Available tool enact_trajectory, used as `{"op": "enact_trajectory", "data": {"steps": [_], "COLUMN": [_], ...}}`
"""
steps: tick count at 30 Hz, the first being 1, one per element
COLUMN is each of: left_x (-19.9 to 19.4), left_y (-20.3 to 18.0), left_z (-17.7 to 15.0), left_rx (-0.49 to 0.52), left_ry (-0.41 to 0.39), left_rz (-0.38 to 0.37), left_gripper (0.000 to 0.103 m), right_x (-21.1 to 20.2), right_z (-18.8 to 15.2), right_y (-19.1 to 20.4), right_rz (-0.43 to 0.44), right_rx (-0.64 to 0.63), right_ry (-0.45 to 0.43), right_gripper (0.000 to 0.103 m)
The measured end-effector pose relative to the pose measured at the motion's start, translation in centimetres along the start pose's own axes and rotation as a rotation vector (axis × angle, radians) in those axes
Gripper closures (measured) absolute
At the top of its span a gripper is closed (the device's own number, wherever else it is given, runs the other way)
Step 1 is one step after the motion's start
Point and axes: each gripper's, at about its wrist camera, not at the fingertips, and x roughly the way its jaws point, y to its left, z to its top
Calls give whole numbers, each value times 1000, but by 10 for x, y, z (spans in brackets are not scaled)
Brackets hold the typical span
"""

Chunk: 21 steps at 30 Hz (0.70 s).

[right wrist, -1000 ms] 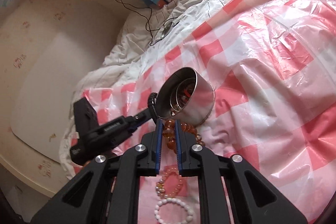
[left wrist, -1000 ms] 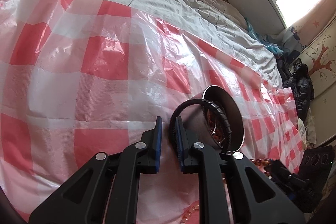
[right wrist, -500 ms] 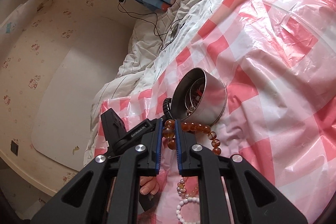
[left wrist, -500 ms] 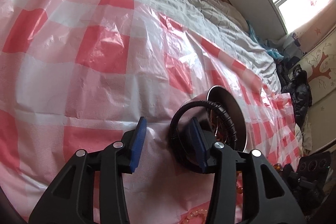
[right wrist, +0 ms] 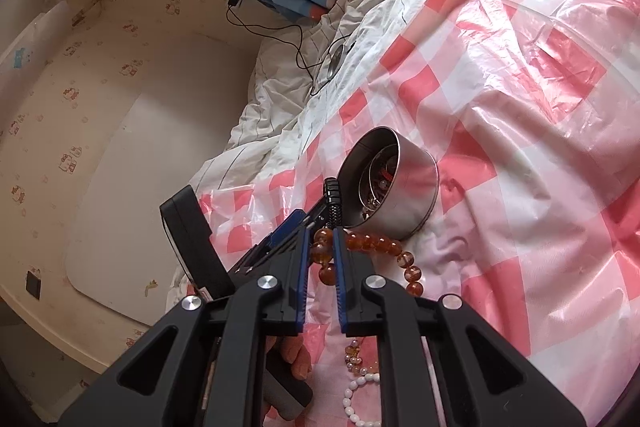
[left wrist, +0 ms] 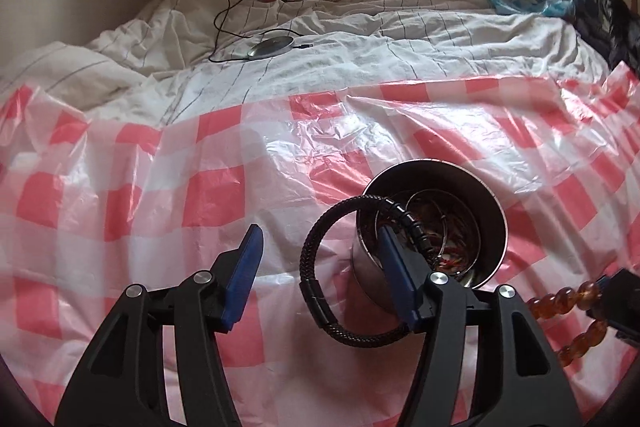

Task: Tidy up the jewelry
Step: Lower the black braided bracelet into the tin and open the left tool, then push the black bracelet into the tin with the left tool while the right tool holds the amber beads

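A round steel tin (left wrist: 486, 195) holding bangles and beads sits on the red-checked plastic sheet; it also shows in the right wrist view (right wrist: 412, 187). A black braided bracelet (left wrist: 316, 259) hangs over the tin's rim, half in and half out, looped around the right finger of my left gripper (left wrist: 320, 263), which is open. My right gripper (right wrist: 321, 247) is shut on an amber bead bracelet (right wrist: 384, 245) held just in front of the tin; those beads show at the right of the left wrist view (left wrist: 560, 303).
A white bead bracelet (right wrist: 356, 391) and a small bead string (right wrist: 352, 353) lie on the sheet below my right gripper. Rumpled white bedding (left wrist: 360, 39) with a round charger and cable (left wrist: 272, 47) lies beyond the sheet. A wall (right wrist: 80, 107) is close on the left.
My left gripper opened wide and let go of the black bracelet, which now hangs on the tin's rim. My right gripper lifted the amber beads off the sheet toward the tin.
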Motion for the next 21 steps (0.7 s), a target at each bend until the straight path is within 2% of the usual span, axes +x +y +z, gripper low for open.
{"op": "enact_trajectory", "data": {"steps": [3, 6, 8, 11, 13, 15, 19, 21], "left_x": [1, 0, 0, 0, -1, -3, -5, 5], "left_y": [0, 6, 13, 20, 25, 30, 47, 57], "left_z": [-3, -3, -2, -2, -3, -4, -5, -8], "left_rx": [34, 14, -20, -55, -64, -59, -99, -158], "left_ry": [-6, -2, -6, 9, 14, 13, 21, 74], "left_rz": [28, -8, -61, -144, -181, -180, -224, -298], "left_gripper": [42, 42, 43, 59, 77, 89, 90, 90], "right_x": [0, -1, -2, -2, -2, -2, -2, -2], "right_z": [0, 0, 0, 0, 0, 0, 1, 1], "right_y": [0, 1, 0, 0, 0, 0, 0, 1], "right_rz": [1, -3, -3, -2, -1, -1, -1, -2], "right_rx": [1, -2, -2, -3, -3, -4, -5, -6], "right_ry": [-1, -4, -5, -6, -5, -6, -4, -3], "right_gripper": [90, 90, 90, 90, 90, 90, 90, 90]}}
